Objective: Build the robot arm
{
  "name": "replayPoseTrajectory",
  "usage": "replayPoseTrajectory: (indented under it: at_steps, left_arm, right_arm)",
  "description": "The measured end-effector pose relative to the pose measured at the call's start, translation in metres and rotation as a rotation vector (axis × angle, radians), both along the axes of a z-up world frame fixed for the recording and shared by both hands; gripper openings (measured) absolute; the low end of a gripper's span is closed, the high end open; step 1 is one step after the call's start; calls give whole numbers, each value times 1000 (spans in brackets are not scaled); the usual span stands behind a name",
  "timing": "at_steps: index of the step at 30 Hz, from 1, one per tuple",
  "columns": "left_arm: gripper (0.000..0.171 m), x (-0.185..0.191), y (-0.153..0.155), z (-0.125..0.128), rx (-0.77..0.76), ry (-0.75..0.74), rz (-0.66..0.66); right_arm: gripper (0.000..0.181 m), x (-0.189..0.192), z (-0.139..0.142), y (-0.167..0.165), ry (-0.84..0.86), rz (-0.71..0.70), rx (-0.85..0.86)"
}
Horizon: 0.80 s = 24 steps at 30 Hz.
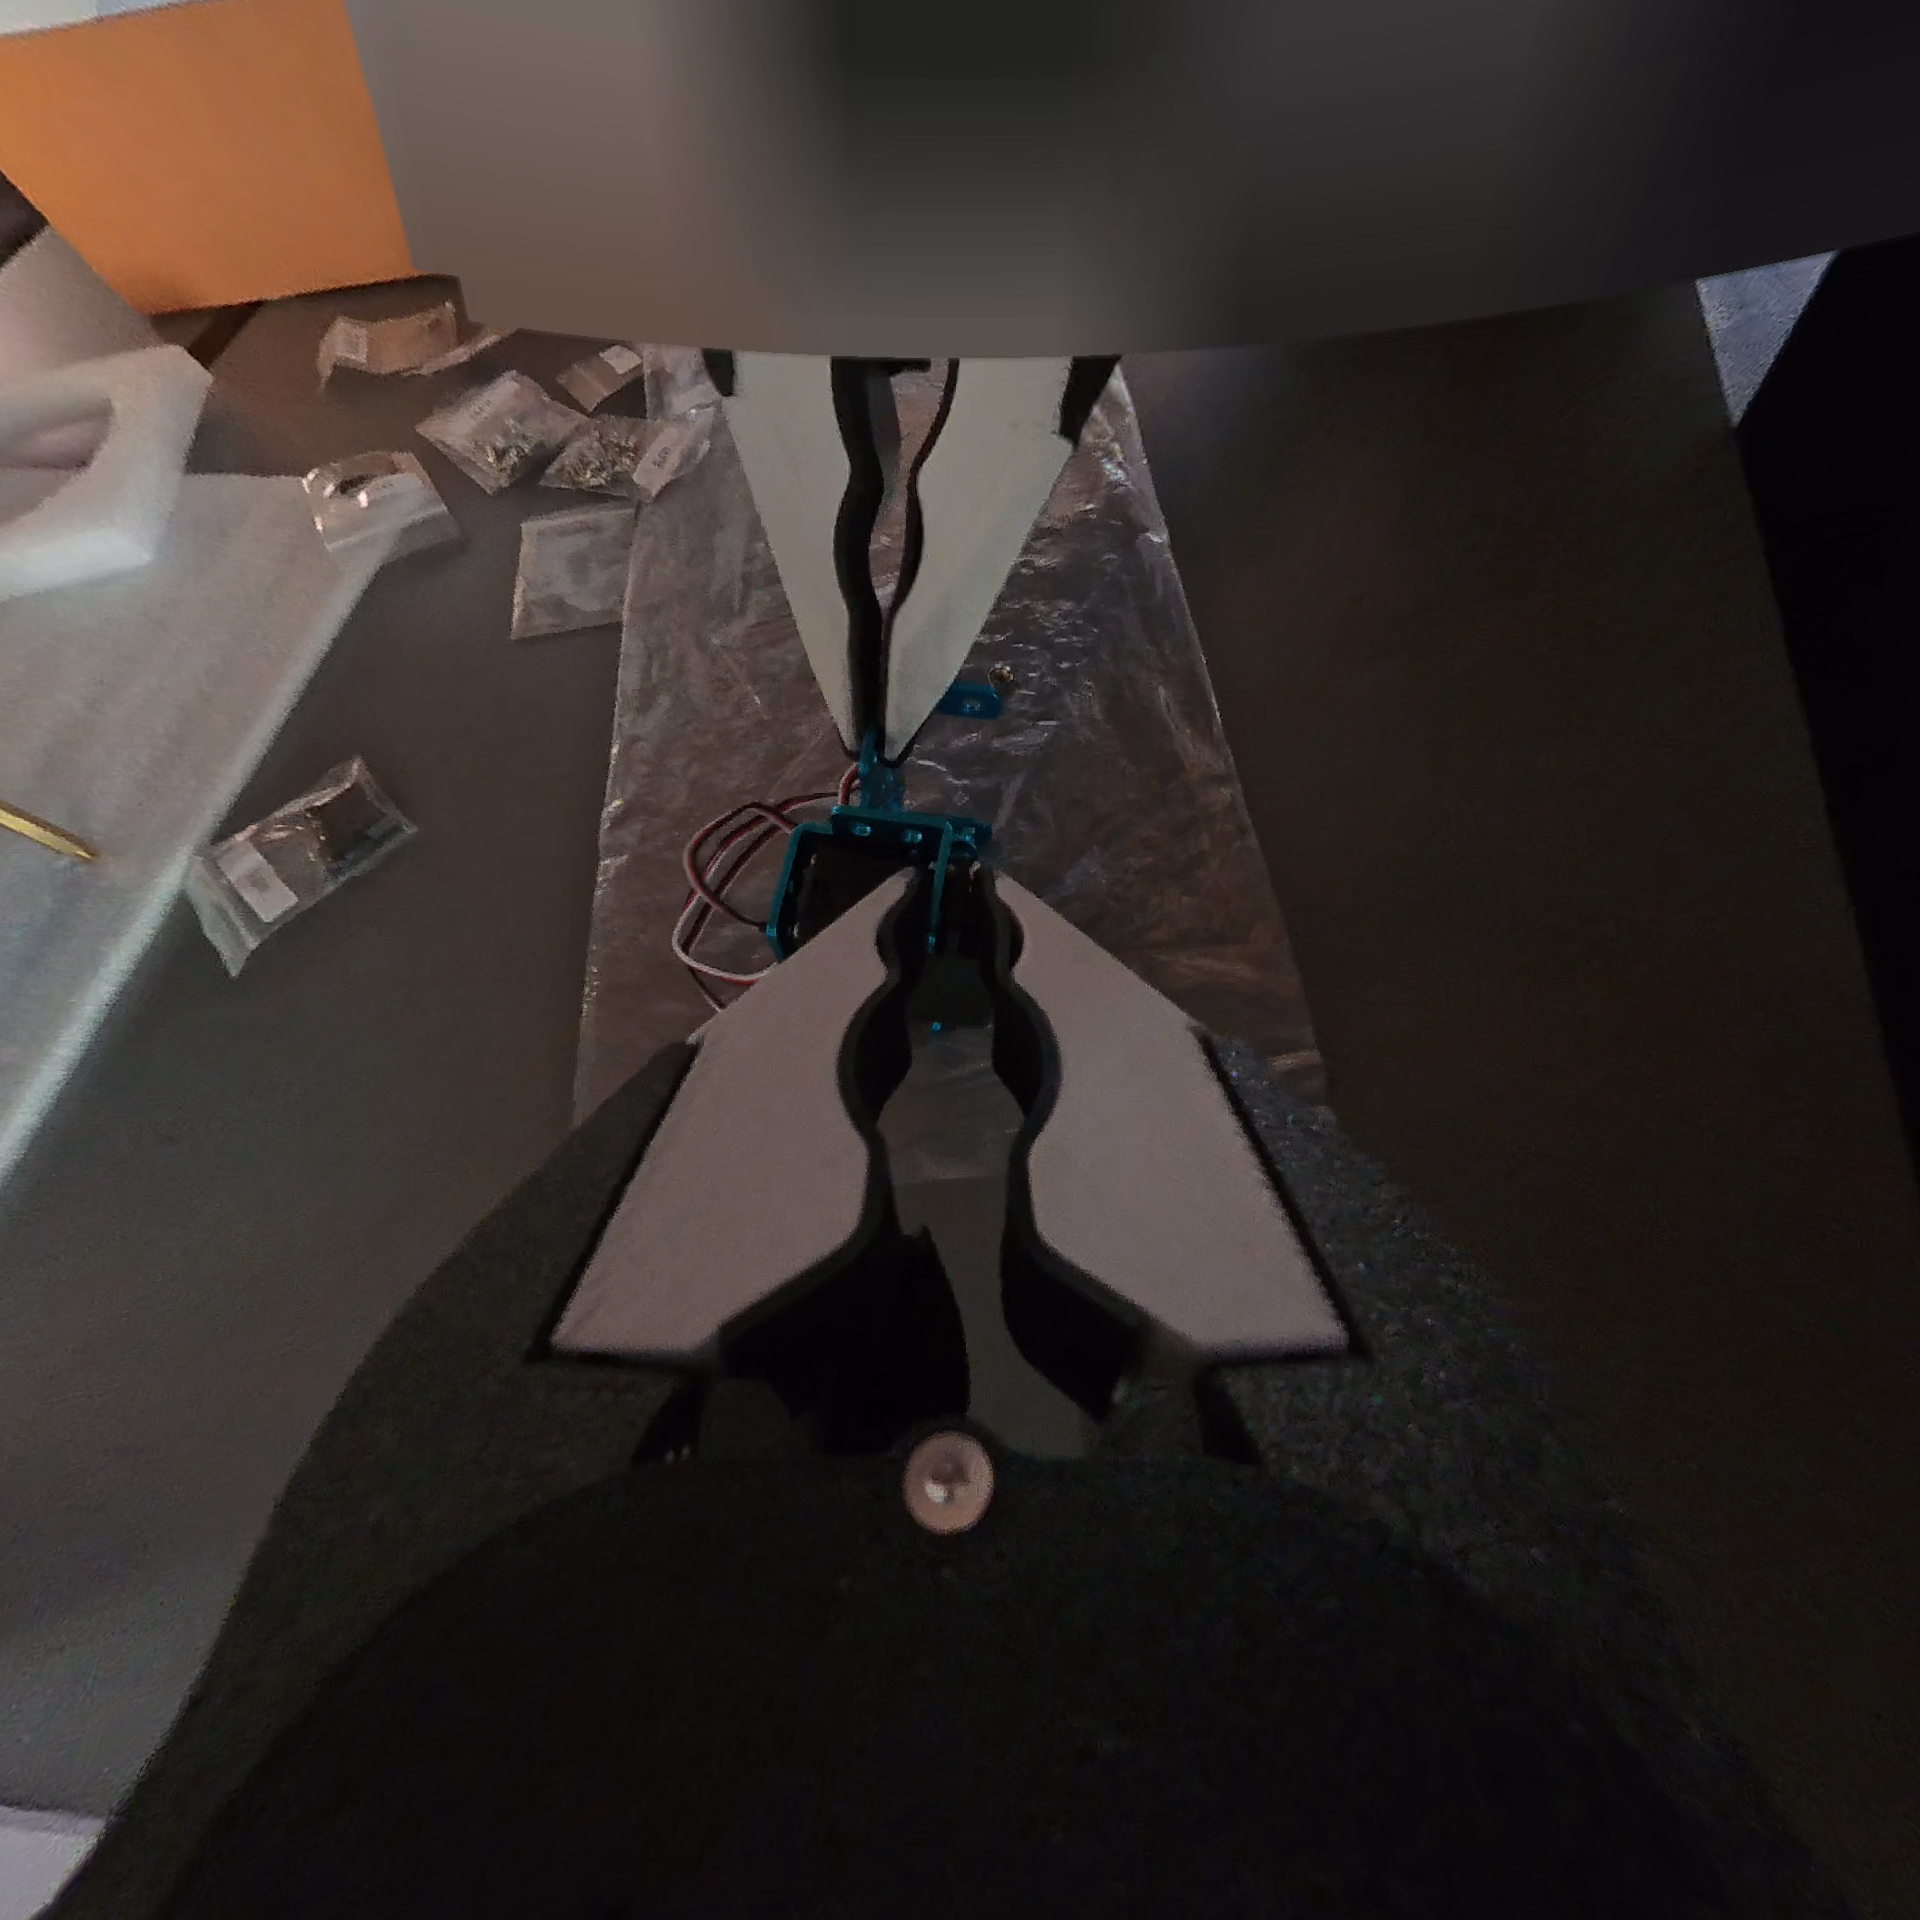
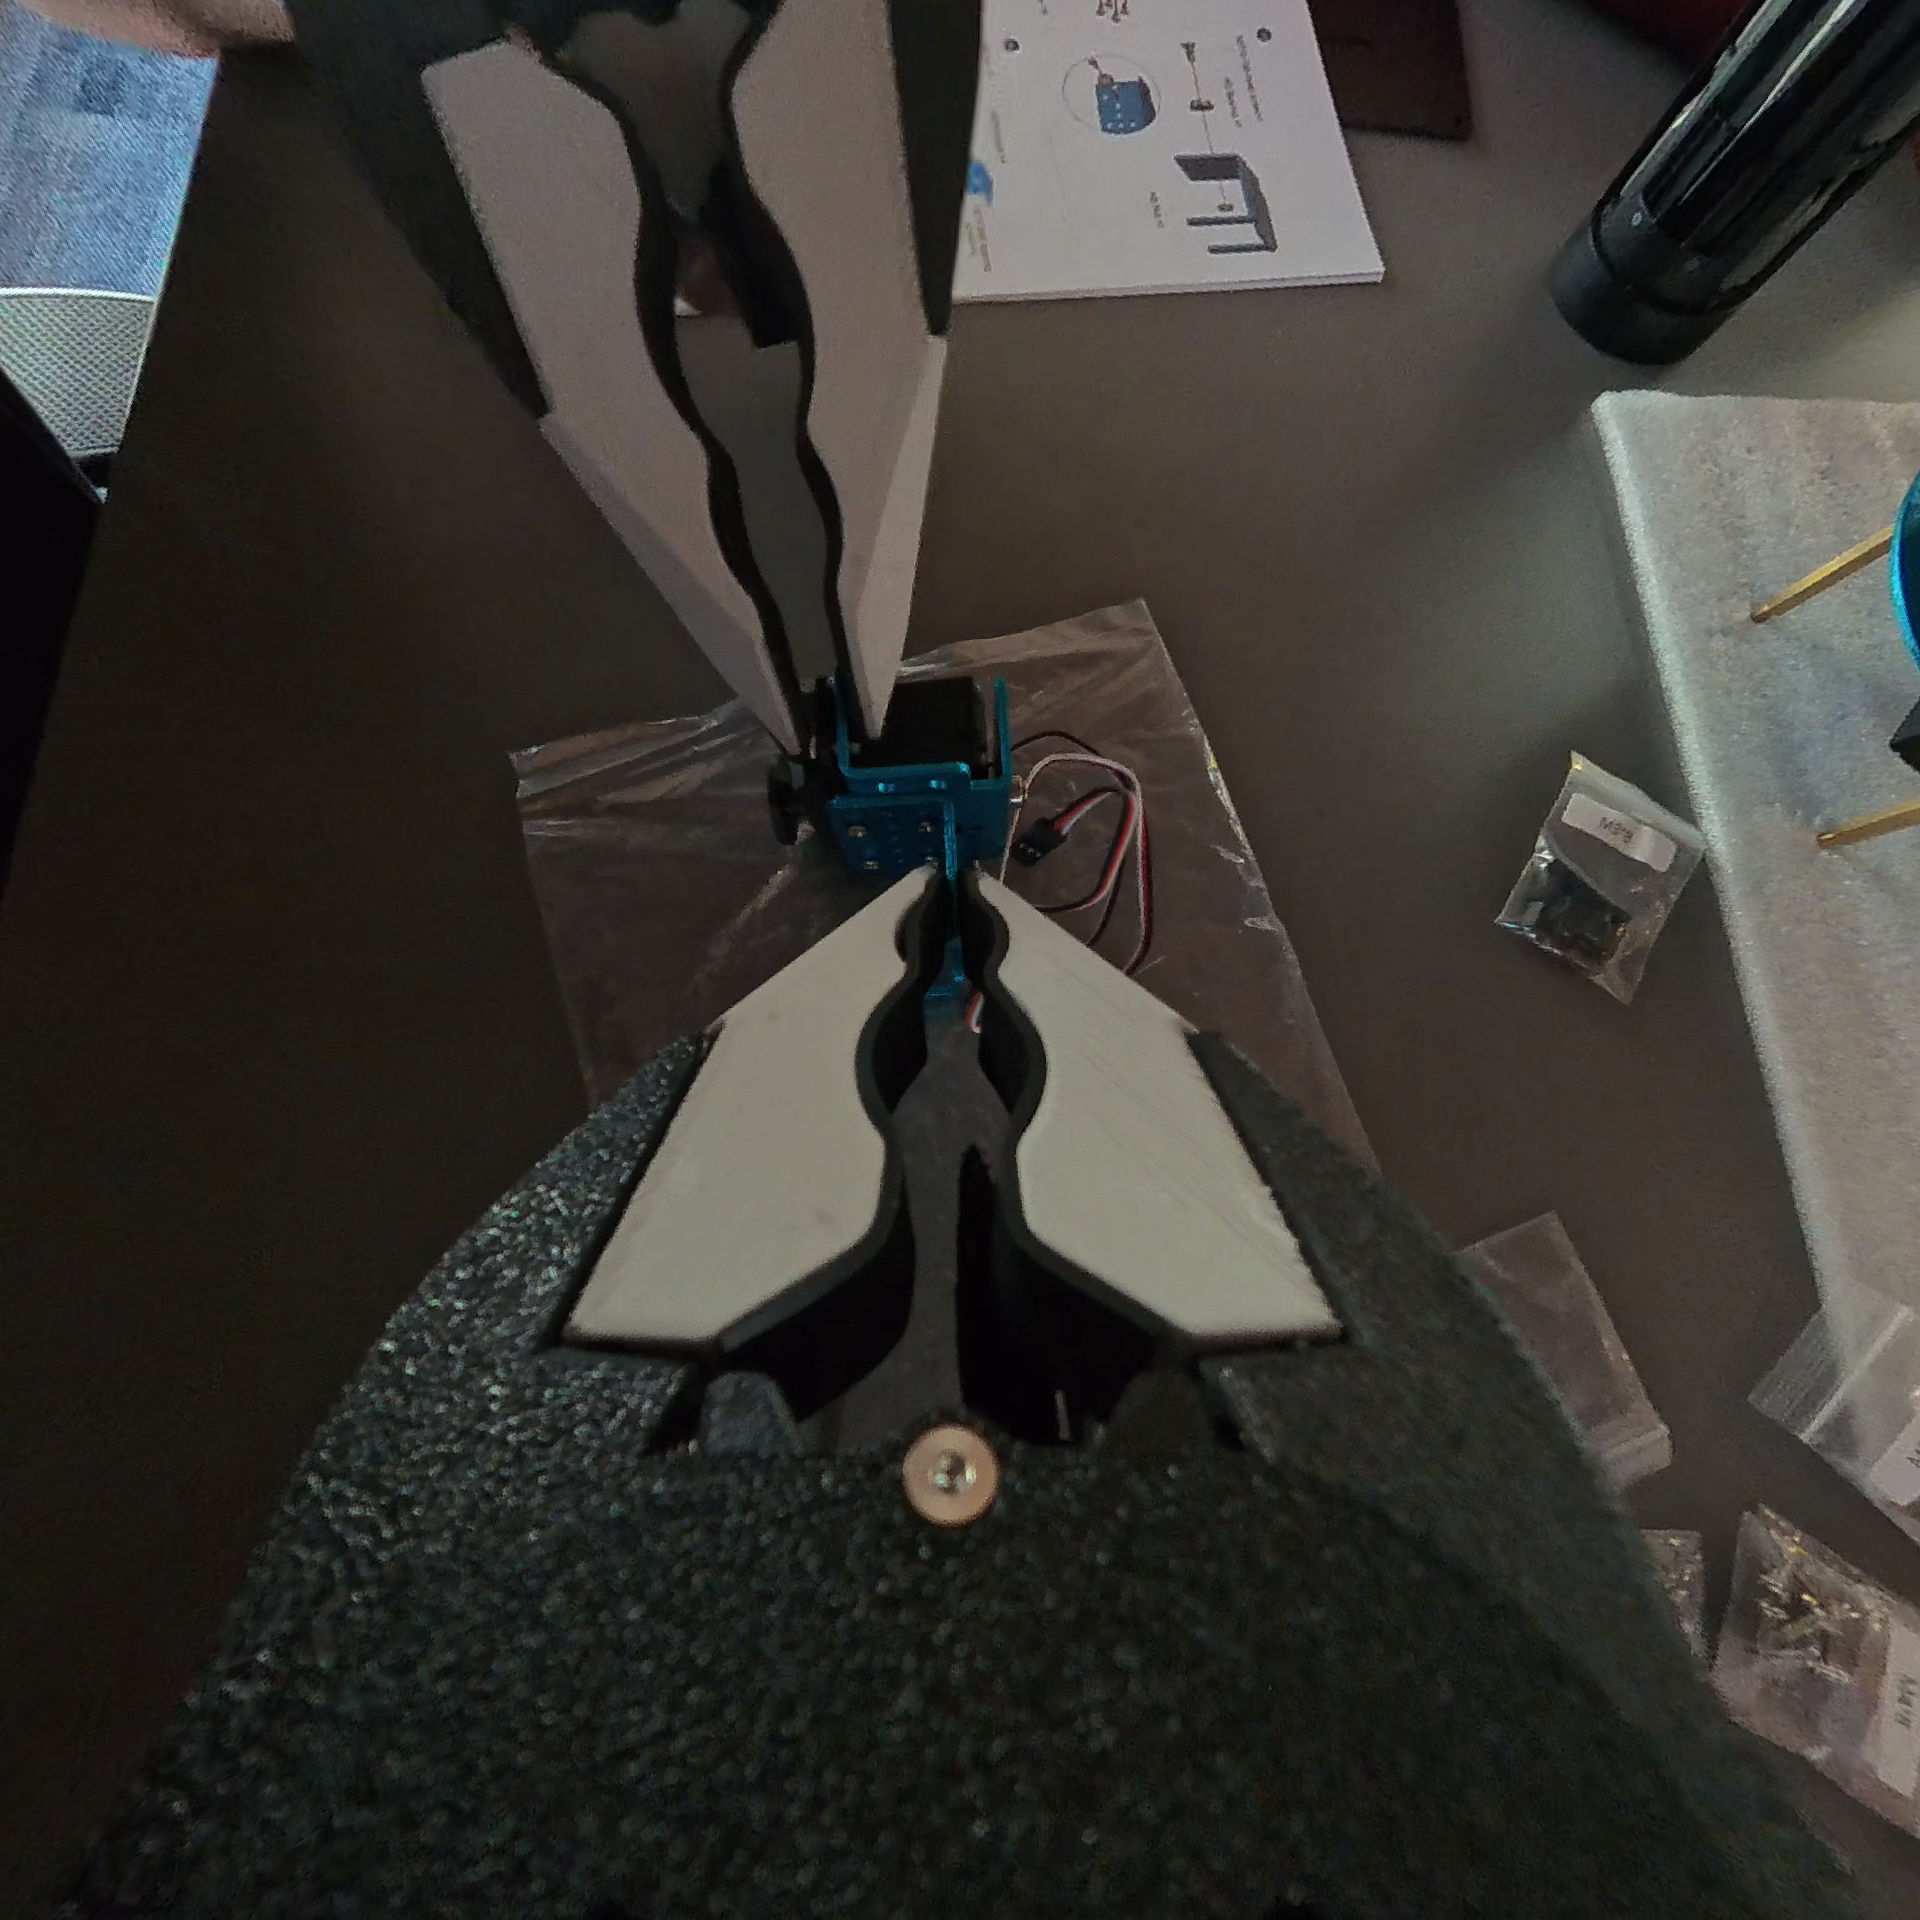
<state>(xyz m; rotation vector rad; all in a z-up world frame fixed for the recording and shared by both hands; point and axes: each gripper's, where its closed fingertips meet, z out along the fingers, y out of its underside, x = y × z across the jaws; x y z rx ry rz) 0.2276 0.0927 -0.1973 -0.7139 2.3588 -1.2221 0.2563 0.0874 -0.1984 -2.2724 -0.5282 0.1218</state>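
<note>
A blue metal bracket assembly (image 1: 883,831) with a black servo (image 2: 930,743) sits over a clear plastic sheet (image 1: 1091,727) on the dark table. My left gripper (image 1: 951,883) is shut on one blue side flange of the assembly. My right gripper (image 2: 945,878) is shut on a blue flange at the opposite side. Each gripper faces the other: the right gripper (image 1: 873,732) shows in the left wrist view, and the left gripper (image 2: 831,727) shows in the right wrist view. The servo's red, white and black wires (image 2: 1122,831) loop out beside it.
A small loose blue bracket (image 1: 977,701) lies on the sheet. Several small bags of hardware (image 1: 499,431) and white foam (image 1: 94,468) lie to one side, with an orange box (image 1: 187,156). A printed sheet (image 2: 1174,145), a black bottle (image 2: 1745,177) and brass rods (image 2: 1818,587) are nearby. Only a small space, under 4 cm, lies between the two pairs of fingers.
</note>
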Motion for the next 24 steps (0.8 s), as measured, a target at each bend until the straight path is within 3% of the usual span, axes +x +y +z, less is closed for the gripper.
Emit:
replayPoseTrajectory:
  at_steps: [7, 17, 24]
  left_arm:
    - [9, 4, 1, 1, -74, 95, 101]
    - [9, 6, 1, 1, -111, 121, 140]
    - [8, 1, -2, 0, -42, 50, 31]
  right_arm:
    - [0, 3, -1, 0, 25, -33, 1]
    - [0, 4, -1, -1, 27, -46, -6]
    - [2, 2, 0, 0, 149, -53, -41]
